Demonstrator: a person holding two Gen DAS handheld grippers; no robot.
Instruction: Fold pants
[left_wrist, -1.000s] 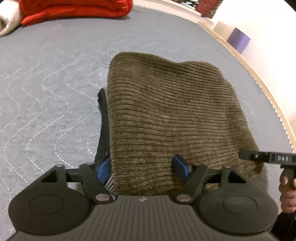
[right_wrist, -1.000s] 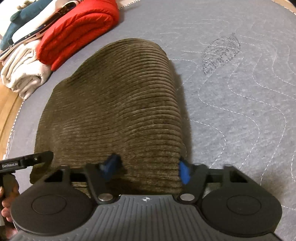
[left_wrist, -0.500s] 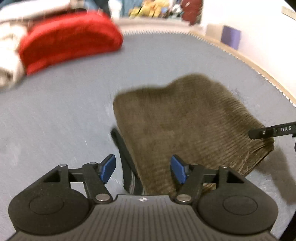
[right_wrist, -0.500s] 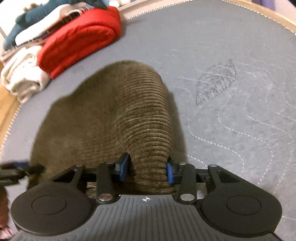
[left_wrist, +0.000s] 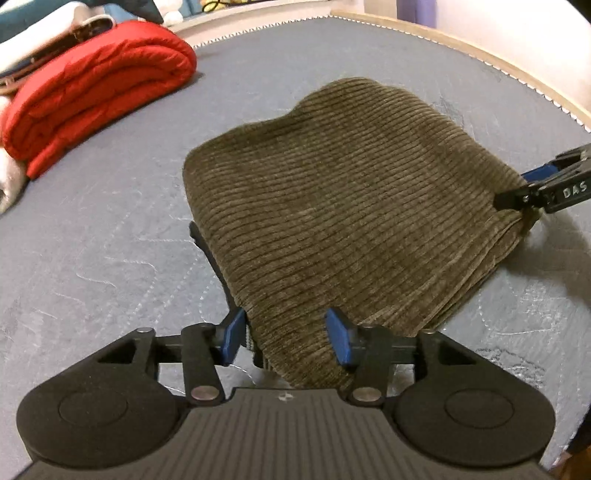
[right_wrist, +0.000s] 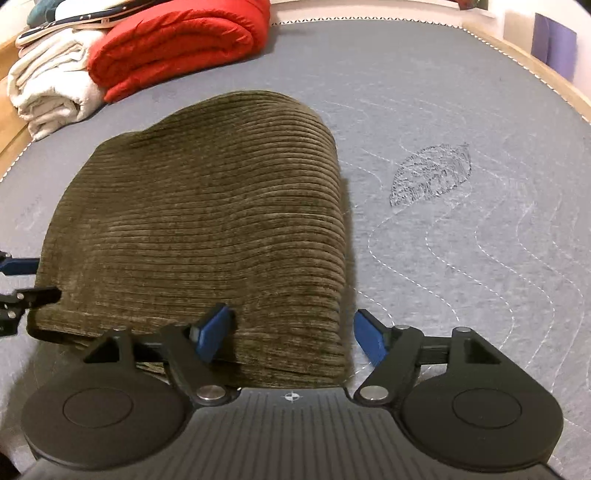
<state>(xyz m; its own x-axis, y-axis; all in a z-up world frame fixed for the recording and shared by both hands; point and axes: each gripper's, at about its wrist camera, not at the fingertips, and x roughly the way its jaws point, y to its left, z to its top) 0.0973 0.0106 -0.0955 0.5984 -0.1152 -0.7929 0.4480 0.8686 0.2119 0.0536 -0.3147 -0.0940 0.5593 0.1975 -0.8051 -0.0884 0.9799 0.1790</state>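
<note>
The olive corduroy pants (left_wrist: 343, 206) lie folded into a thick pad on the grey quilted mattress (left_wrist: 92, 258). My left gripper (left_wrist: 286, 338) is at their near left corner. Its jaws are closing with the corner between the blue pads (left_wrist: 232, 334), and I see no squeeze on the cloth. A black strap (left_wrist: 210, 251) sticks out from under that edge. My right gripper (right_wrist: 291, 336) is at the pants' (right_wrist: 207, 221) near right edge. Its jaws are opening, the fold lies between them, and the right pad (right_wrist: 369, 339) stands apart from the cloth. Each gripper shows at the other view's side: right gripper (left_wrist: 546, 184), left gripper (right_wrist: 18, 280).
A folded red quilt (right_wrist: 177, 44) and white towels (right_wrist: 51, 88) are stacked at the mattress's far left. A stitched leaf (right_wrist: 432, 177) marks bare mattress to the right of the pants. The wooden bed rim (left_wrist: 517, 70) curves round the far side, with a purple object (right_wrist: 554, 44) beyond.
The right gripper pinched the pants' fold half a second ago and has now spread its jaws off it. The left gripper rolled and shifted; the pants' corner is between its pads again.
</note>
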